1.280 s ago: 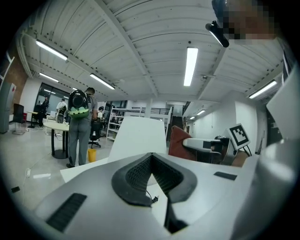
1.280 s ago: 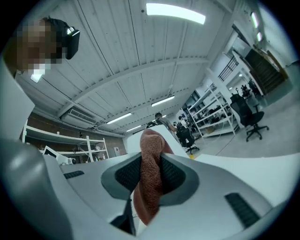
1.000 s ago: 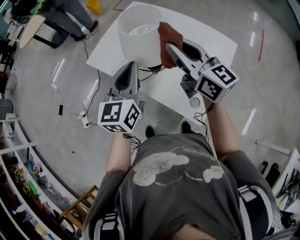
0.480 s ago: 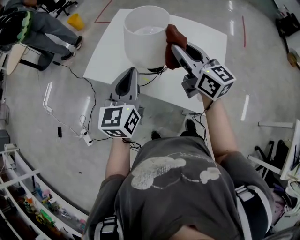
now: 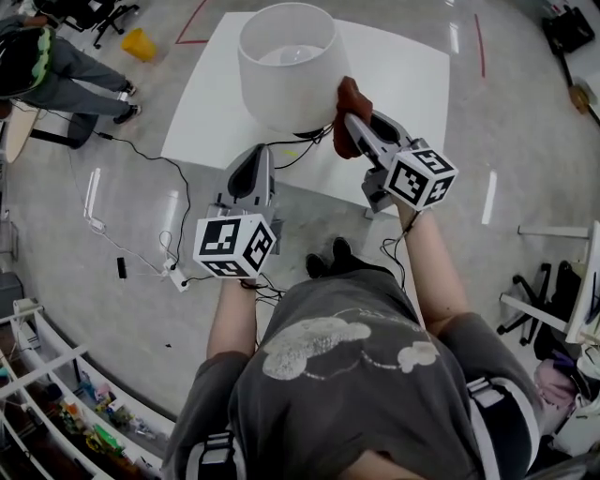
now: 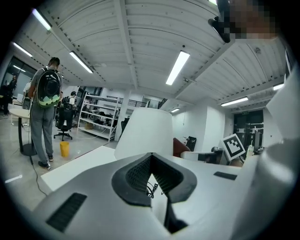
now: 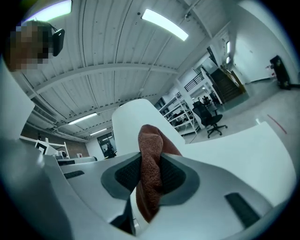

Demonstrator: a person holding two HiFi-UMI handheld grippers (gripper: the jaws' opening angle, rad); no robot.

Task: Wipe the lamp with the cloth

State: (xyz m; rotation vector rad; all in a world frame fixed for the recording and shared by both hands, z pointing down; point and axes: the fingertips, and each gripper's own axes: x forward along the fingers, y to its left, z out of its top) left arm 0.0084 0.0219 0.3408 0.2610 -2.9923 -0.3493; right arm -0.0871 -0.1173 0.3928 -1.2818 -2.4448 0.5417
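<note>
A square white table (image 5: 403,84) stands on a glossy grey floor (image 5: 103,225) that mirrors the ceiling strip lights. The lamp (image 5: 286,66), with a broad white shade, stands on the table's left half towards the far edge. A black cable (image 5: 305,142) comes out from under the shade towards the near edge.

The right gripper (image 5: 353,129) reaches over the near edge. Its jaws are clamped on a rust-brown cloth (image 5: 351,97), which bulges up between the ribbed pads. The cloth lies against the right side of the shade, low, near its rim.

The left gripper (image 5: 259,155) hovers over the table's near edge, left of the cable. It points at the lamp but is apart from it. Its jaws are pressed together at the tips with nothing between them.

On the floor past the table's far left corner are red tape lines (image 5: 192,23) and a yellow bin (image 5: 139,44), with a person (image 5: 56,66) near them. White cables and a power strip (image 5: 173,272) trail across the floor left of the table. Cluttered shelves (image 5: 56,394) curve along the lower left. The left gripper view shows a ribbed white ceiling and metal shelving (image 6: 98,119) across the room.
</note>
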